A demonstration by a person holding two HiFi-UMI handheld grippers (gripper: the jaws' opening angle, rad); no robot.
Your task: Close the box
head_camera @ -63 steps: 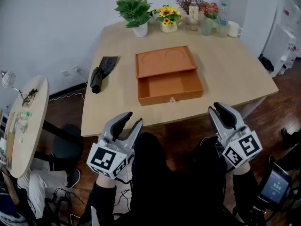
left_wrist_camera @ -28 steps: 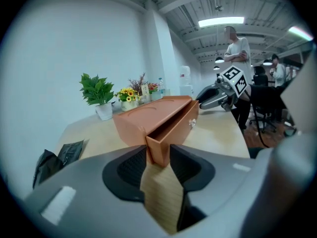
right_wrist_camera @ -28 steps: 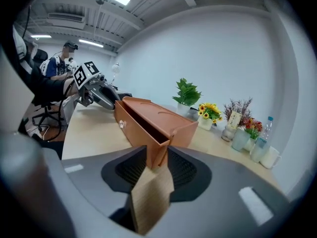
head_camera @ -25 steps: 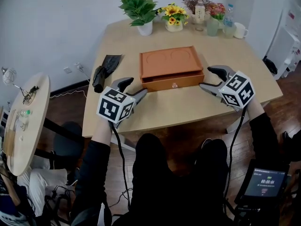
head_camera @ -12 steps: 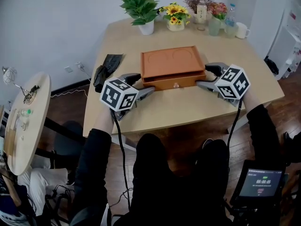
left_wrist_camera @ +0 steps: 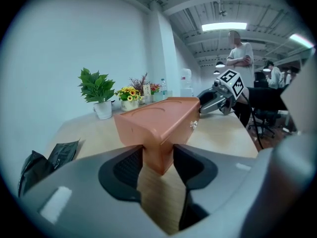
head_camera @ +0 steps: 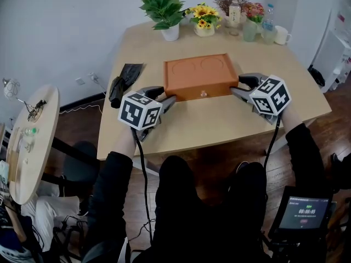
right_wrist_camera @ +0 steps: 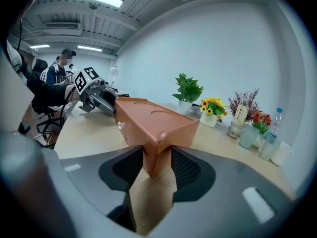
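The box point(head_camera: 200, 75) lies sideways between them, with the left gripper point(head_camera: 163, 96) and right gripper point(head_camera: 241, 86) each closing on a front corner.

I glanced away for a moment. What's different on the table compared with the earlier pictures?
The drawer of the box slid in and now sits flush. The left tongs and right tongs came up to the box's front corners, with their jaws closing on them. The plants, mug and black bag stayed put.
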